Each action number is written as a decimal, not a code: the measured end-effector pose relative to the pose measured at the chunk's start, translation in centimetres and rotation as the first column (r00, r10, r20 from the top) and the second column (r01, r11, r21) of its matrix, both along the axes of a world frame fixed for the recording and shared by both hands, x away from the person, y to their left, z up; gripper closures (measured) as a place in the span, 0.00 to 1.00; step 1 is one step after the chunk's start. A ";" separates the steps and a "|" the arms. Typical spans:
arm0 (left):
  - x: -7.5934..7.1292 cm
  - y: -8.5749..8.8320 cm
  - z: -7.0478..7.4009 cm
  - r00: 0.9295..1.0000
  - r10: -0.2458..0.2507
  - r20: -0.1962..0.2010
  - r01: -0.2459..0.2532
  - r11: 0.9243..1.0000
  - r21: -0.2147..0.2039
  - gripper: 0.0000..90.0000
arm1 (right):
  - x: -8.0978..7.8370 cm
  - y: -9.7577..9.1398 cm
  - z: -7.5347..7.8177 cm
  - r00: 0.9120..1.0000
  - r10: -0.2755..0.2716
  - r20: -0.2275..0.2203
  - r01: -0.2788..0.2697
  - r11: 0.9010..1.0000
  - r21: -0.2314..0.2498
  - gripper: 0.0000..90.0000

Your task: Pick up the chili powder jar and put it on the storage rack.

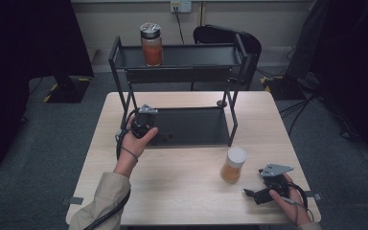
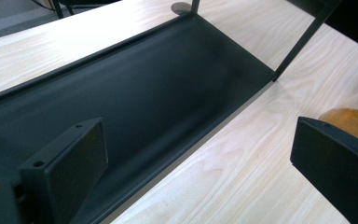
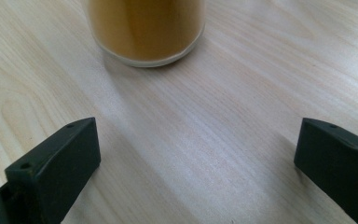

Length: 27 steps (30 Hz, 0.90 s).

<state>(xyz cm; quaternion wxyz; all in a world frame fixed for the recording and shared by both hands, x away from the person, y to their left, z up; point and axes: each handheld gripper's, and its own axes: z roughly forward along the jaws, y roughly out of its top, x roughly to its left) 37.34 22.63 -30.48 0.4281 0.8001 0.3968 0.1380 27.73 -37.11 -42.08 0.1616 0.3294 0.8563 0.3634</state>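
Observation:
A jar with a white lid and orange contents (image 1: 233,164) stands upright on the wooden table (image 1: 182,167), right of centre. My right gripper (image 1: 254,192) lies low near the front right edge, just right of that jar and apart from it. In the right gripper view this gripper (image 3: 196,158) is open and empty, with the jar's base (image 3: 147,28) straight ahead. A second jar (image 1: 151,44), with a grey lid and red contents, stands on the top shelf of a black two-tier rack (image 1: 182,72). My left gripper (image 1: 162,138) is open at the lower shelf's (image 2: 135,88) front left edge, holding nothing (image 2: 200,158).
The orange jar (image 2: 352,122) peeks in at the right edge of the left gripper view. A black chair (image 1: 227,34) stands behind the rack. Dark equipment and cables line the floor on both sides. The rack's thin posts (image 1: 232,112) rise at its corners.

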 end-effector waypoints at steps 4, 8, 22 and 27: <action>-0.2 0.0 -0.7 1.000 0.004 -0.003 -0.004 1.000 0.002 0.03 | 0.0 0.0 0.0 1.000 0.000 0.000 0.000 1.000 0.000 0.00; -0.5 0.2 -1.9 1.000 -0.003 -0.009 0.003 1.000 -0.009 0.03 | 0.0 0.0 0.0 1.000 0.000 0.000 0.000 1.000 0.000 0.00; -1.8 0.1 -5.6 0.999 0.026 -0.037 -0.025 0.999 0.029 0.03 | 0.0 0.0 0.0 1.000 0.000 0.000 0.000 1.000 0.000 0.00; -2.2 -0.1 -6.5 0.998 0.033 -0.059 -0.028 0.997 0.071 0.03 | 0.0 0.0 0.0 1.000 -0.001 0.000 0.001 1.000 0.000 0.00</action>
